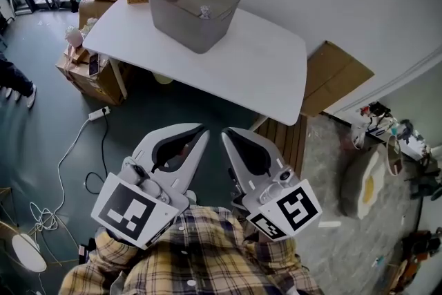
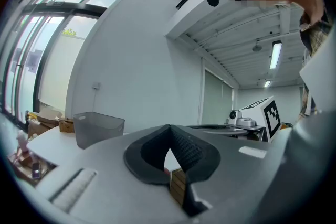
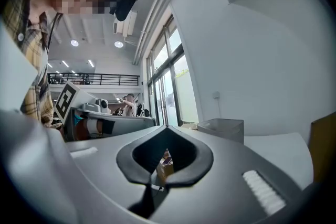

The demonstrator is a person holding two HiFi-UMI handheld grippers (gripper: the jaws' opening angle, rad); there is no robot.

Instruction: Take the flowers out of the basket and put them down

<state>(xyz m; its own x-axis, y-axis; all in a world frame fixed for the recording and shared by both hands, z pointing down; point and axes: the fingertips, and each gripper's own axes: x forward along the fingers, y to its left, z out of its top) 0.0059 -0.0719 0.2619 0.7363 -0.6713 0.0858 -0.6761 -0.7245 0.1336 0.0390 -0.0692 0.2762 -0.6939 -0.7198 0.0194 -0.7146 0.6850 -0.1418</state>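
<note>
Resting in grey basket (image 1: 181, 21) is one pale item (image 1: 204, 10); left tongs (image 1: 205, 130), right tongs (image 1: 224, 132) closed.

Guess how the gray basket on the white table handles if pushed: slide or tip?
Probably slides rather than tips: the basket looks wider than tall and sits flat on the smooth table. Likely light: thin plastic-looking walls, with only a small pale item visible inside. Walls may flex if squeezed at the rim.
</note>
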